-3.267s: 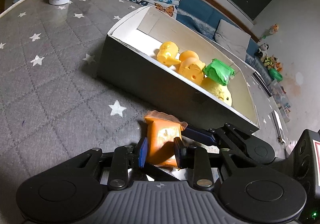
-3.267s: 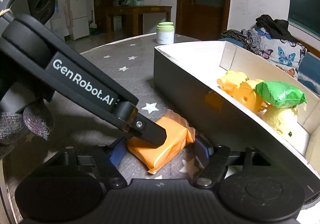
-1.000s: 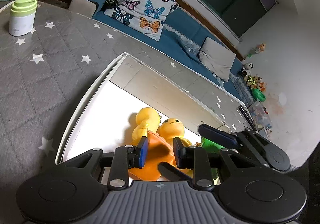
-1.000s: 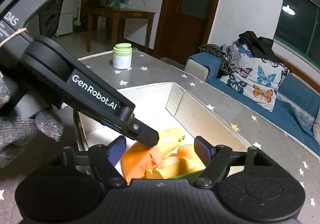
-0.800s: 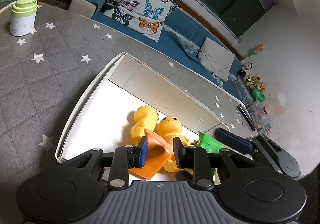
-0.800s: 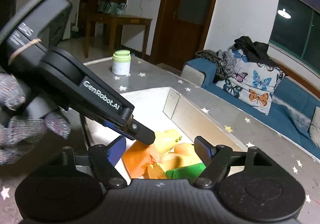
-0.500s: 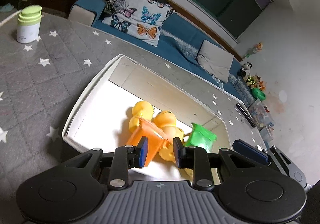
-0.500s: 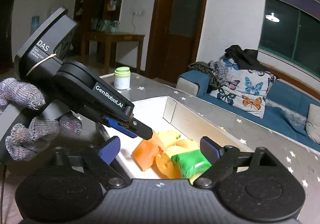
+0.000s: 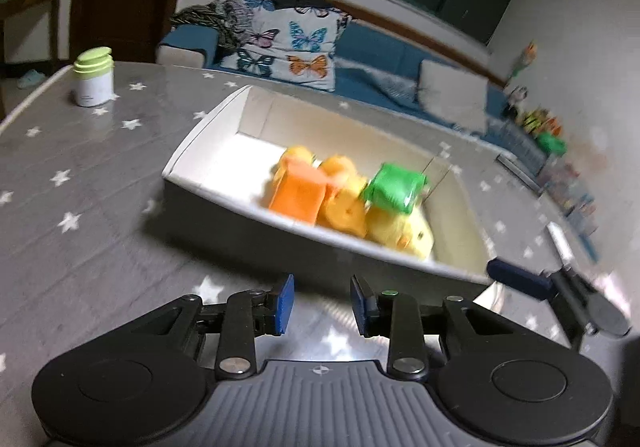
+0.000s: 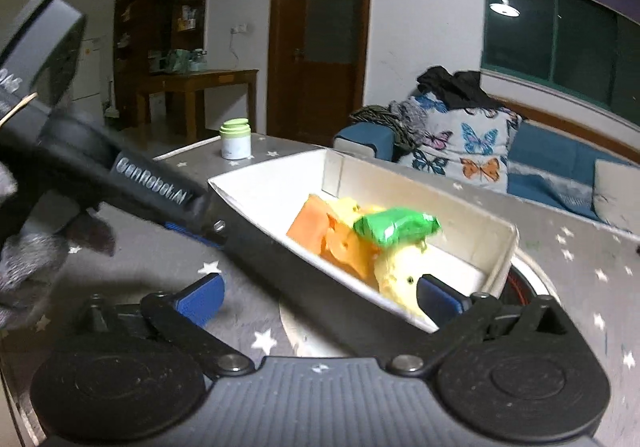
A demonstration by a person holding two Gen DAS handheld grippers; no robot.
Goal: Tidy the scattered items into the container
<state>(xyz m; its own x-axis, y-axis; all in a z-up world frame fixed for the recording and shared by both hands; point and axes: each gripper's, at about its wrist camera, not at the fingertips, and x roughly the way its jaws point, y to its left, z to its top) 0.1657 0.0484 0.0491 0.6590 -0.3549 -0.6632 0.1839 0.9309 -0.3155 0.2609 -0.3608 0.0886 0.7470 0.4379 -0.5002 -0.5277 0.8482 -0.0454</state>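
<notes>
Both your left gripper (image 9: 321, 305) and right gripper (image 10: 320, 297) hang released and empty outside the white box (image 9: 208, 185), evidently because the orange packet (image 9: 298, 196) lies inside it, leaning against the yellow ducks (image 9: 400, 233) beside the green packet (image 9: 394, 188).

Motion blur smears both views. Yellow toys (image 9: 348, 207) mostly hidden under the orange packet (image 9: 298, 195) and green packet (image 9: 394, 187). White box (image 10: 272, 187) near wall partly covered by the left gripper (image 10: 192, 225); its jaws unreadable there.
</notes>
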